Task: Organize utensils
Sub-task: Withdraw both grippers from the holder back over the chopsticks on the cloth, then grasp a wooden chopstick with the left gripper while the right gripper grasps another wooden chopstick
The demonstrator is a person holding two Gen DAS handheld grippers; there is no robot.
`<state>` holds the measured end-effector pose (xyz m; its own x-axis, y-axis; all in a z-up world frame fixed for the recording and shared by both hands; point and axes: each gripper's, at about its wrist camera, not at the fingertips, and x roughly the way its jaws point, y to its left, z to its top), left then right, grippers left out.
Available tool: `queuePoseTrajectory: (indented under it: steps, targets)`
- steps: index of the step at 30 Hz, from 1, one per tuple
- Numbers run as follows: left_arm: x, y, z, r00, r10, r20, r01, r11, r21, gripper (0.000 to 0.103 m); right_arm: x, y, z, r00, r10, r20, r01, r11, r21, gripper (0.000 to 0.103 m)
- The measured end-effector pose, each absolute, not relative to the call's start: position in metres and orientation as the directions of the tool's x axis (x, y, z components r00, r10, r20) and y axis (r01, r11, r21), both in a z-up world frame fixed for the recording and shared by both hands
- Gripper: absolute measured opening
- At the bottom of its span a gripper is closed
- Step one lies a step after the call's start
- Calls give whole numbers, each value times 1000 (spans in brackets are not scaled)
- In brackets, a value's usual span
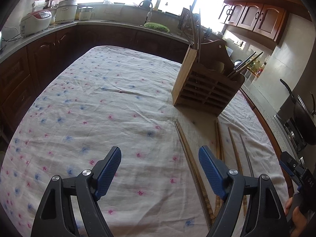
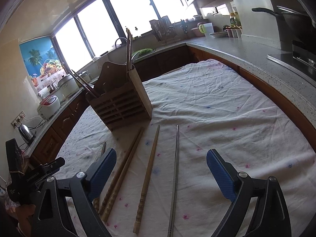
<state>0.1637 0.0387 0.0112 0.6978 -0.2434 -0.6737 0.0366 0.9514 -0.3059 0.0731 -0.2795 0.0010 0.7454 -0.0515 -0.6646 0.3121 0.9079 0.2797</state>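
Note:
A slatted wooden utensil holder stands on the floral cloth, with chopsticks sticking up from both ends. Loose chopsticks lie in front of it: a wooden pair, a single wooden one and a metal one. In the left wrist view a dark pair lies between my fingers, with more wooden ones to the right. My left gripper is open and empty above the cloth. My right gripper is open and empty above the single wooden and metal chopsticks.
The cloth-covered table is ringed by a kitchen counter with a rice cooker, a sink with a green basket, a kettle and a stove with a pan.

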Motion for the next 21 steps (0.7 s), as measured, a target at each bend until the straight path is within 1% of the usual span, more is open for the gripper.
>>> queuePoseTrajectory:
  steps: [5, 6, 8, 10, 11, 12, 13, 14, 16, 17, 20, 21]
  targets:
    - [184, 29, 2, 664, -240, -708, 43, 958, -284, 80, 81, -275, -3, 733, -43, -678, 294, 919, 261, 93]
    - [188, 27, 0, 656, -237, -716, 42, 960, -278, 80, 83, -275, -3, 731, -41, -681, 293, 920, 259, 92]
    - [198, 21, -3, 639, -232, -733, 45, 963, -265, 79, 88, -275, -5, 720, -36, -693, 291, 922, 255, 87]
    - [208, 14, -6, 619, -229, -751, 53, 966, -251, 79, 93, -275, -8, 709, -27, -705, 290, 922, 256, 77]
    - [214, 11, -7, 612, -225, -758, 55, 968, -243, 79, 96, -275, -10, 703, -24, -711, 290, 922, 256, 74]
    - [219, 8, -9, 605, -216, -767, 54, 972, -231, 78, 99, -275, -12, 696, -22, -717, 290, 923, 253, 68]
    - [224, 5, -11, 597, -213, -773, 54, 973, -225, 77, 102, -275, -14, 690, -18, -724, 290, 923, 253, 61]
    - [230, 2, -13, 589, -215, -779, 56, 972, -226, 75, 104, -275, -16, 684, -13, -730, 290, 922, 256, 59]
    - [243, -3, -19, 571, -206, -794, 49, 975, -218, 71, 109, -274, -20, 673, -4, -740, 290, 921, 259, 51]
    - [249, -5, -23, 562, -204, -802, 47, 975, -215, 67, 111, -274, -22, 668, -2, -744, 289, 922, 257, 49]
    - [266, -10, -33, 535, -197, -822, 43, 977, -207, 59, 118, -274, -27, 654, 11, -756, 285, 922, 261, 46]
    - [271, -12, -37, 529, -190, -827, 43, 979, -197, 59, 120, -274, -28, 650, 15, -760, 285, 922, 261, 46]
